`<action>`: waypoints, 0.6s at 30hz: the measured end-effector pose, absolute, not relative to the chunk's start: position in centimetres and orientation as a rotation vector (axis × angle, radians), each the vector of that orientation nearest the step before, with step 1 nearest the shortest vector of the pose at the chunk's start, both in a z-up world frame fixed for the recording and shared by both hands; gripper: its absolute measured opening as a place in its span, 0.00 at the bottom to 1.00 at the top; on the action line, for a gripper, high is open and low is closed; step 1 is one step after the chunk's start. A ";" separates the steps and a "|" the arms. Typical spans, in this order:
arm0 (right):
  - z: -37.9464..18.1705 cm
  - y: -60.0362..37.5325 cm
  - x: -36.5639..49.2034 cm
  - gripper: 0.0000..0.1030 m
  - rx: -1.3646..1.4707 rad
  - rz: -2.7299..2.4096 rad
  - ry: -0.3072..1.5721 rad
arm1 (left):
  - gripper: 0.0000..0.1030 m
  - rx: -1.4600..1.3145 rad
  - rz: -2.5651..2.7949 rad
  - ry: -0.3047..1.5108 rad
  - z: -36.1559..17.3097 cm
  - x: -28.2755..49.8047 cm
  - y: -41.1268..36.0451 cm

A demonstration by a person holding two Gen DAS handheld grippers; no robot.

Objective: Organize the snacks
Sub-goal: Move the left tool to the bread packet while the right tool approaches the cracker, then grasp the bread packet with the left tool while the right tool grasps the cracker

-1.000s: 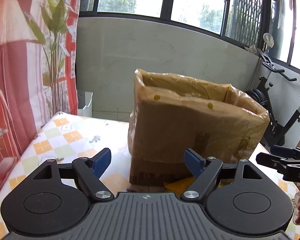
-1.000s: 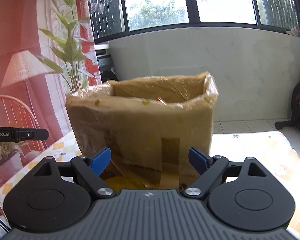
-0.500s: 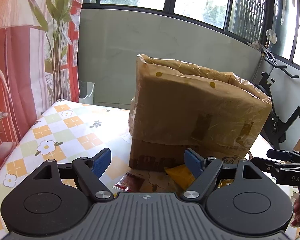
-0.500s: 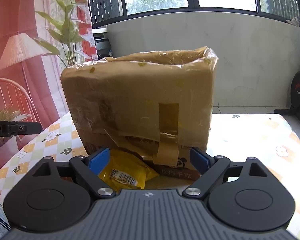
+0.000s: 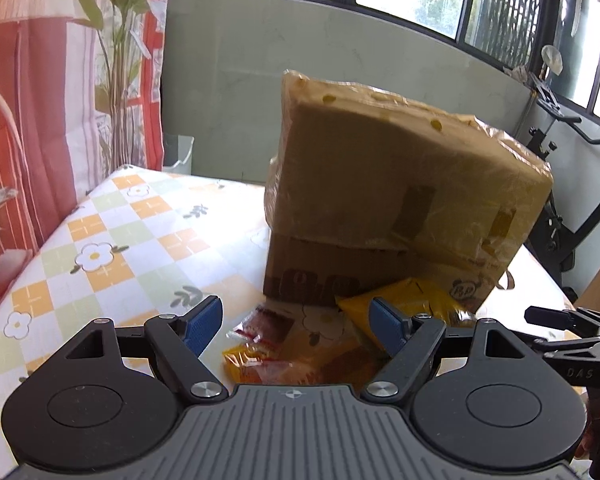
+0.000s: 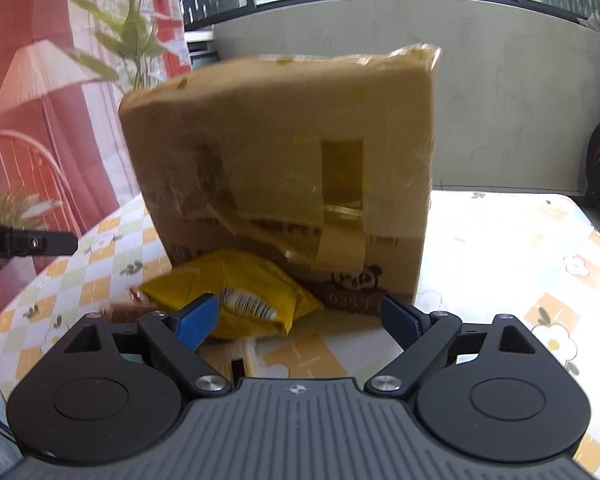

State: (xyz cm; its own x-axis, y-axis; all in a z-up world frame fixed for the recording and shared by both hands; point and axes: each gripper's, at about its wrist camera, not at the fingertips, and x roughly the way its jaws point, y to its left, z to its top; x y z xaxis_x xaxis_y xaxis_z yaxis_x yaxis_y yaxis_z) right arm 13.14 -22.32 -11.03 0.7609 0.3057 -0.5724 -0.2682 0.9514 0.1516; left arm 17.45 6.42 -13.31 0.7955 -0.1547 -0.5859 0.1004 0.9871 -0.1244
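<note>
Snacks lie on the table [image 5: 100,240] at the box's [image 5: 400,200] foot: yellow bag [image 6: 236,292] at our twelve o'clock. Our left gripper [image 5: 296,326] and right gripper [image 6: 300,320] hover, jaws wide, empty. Slippery wrappers may skid against the box.

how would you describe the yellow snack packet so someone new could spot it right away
Find the tall cardboard box wrapped in brown tape, standing on the flower-checked tablecloth. At the foot of its near side lies a plump yellow snack packet. Unlike the clear red and orange wrappers beside it, it is opaque yellow with a white barcode.
</note>
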 end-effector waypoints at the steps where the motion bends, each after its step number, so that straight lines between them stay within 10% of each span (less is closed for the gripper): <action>1: -11.3 -22.2 13.0 0.88 0.058 0.316 0.643 | 0.80 -0.086 -0.142 0.641 -13.5 17.4 6.3; 11: -15.2 -19.6 13.6 0.87 -0.040 0.399 0.794 | 0.80 -0.080 -0.199 0.701 -15.2 17.2 5.1; 18: -17.2 -17.0 15.1 0.65 -0.133 0.485 0.820 | 0.80 -0.099 -0.199 0.748 -16.4 17.1 5.0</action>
State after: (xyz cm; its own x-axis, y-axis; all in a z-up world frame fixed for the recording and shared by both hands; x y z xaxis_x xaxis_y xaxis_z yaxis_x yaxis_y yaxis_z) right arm 15.07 -17.03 -17.22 0.5797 0.3633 -0.7294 -0.4645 0.8828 0.0705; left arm 17.07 5.04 -16.39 0.7157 -0.2143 -0.6647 0.1439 0.9766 -0.1598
